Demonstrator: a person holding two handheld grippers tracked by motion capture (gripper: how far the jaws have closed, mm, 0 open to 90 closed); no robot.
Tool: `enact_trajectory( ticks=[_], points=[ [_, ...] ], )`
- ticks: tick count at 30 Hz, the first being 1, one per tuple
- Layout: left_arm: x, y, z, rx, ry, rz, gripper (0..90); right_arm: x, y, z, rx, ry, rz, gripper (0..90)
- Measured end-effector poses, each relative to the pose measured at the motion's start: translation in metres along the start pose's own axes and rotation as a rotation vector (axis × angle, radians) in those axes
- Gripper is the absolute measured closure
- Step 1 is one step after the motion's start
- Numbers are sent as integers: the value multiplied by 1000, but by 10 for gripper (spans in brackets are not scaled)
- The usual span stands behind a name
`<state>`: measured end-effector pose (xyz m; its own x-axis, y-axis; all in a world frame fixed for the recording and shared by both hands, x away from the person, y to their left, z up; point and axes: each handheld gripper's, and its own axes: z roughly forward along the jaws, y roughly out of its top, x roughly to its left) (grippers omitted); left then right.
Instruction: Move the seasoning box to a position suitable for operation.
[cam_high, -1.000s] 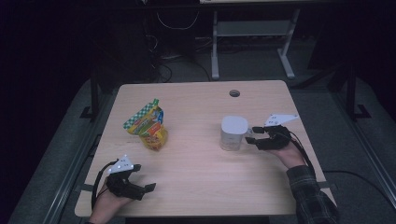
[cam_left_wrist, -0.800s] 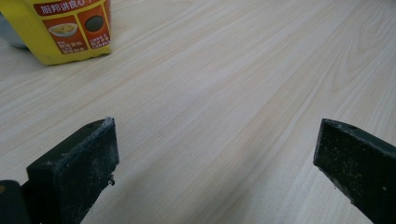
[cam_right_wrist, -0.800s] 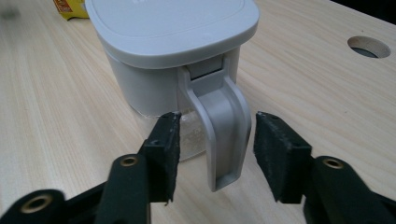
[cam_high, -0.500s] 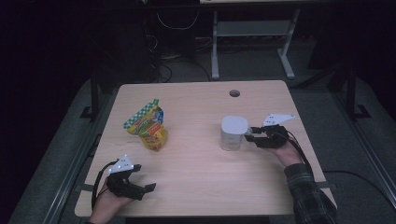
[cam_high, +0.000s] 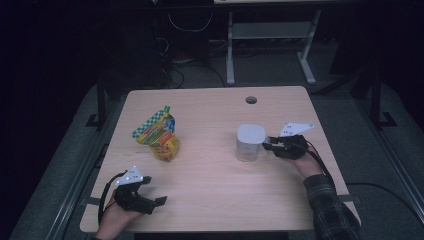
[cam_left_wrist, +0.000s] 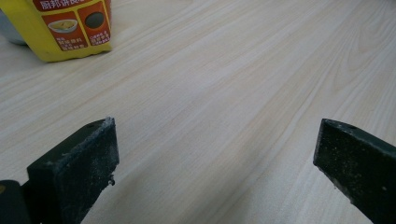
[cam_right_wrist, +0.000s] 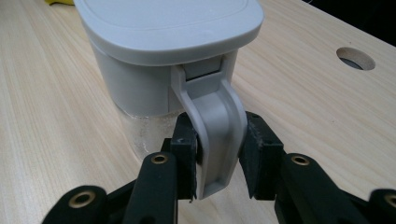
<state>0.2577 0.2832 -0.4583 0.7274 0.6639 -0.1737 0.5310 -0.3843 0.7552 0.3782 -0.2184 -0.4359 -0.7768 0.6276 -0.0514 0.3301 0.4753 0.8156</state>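
Container (cam_high: 249, 142) with the grey lid sat on the right half of the table (cam_high: 210, 210), roughly midway between the far and near edges and a good bit in from the right edge. It was a clear-walled jar with a rounded-square lid and a grey clasp (cam_right_wrist: 215, 135) hanging down its side, on the side facing the right edge. The right gripper (cam_high: 272, 145) came at it from that side, held level just above the surface, so the jar was right at its tips. Its jaws had just been closing, and in the right gripper view the clasp was between them with both pads (cam_right_wrist: 184, 154) pressed against its sides, so I'd call that a narrow grip on the clasp itself, not on the jar body. The jar stood upright, lid on.

Over at the near left corner the left gripper (cam_high: 159, 200) rested low by the near edge, well apart from the jar. In its own view the jaws stood wide with just bare wood between them. A colourful snack pouch (cam_high: 159, 136) with a yellow bottom sat on the left half, beyond that gripper toward the far edge, not touching it.
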Motion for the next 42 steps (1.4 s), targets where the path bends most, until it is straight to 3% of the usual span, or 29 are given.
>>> enact_trajectory(
  ticks=[19, 35, 42],
  points=[
    [0, 0, -1, -3, 1, -2, 0, 12, 4, -7, -13, 38, -52, 689],
    [-1, 0, -1, 2, -1, 0, 0, 39, 6, -13, -11, 98, -105, 689],
    [-1, 0, -1, 1, -1, 3, 0, 50, 1, -18, -16, 123, -100, 689]
  ],
)
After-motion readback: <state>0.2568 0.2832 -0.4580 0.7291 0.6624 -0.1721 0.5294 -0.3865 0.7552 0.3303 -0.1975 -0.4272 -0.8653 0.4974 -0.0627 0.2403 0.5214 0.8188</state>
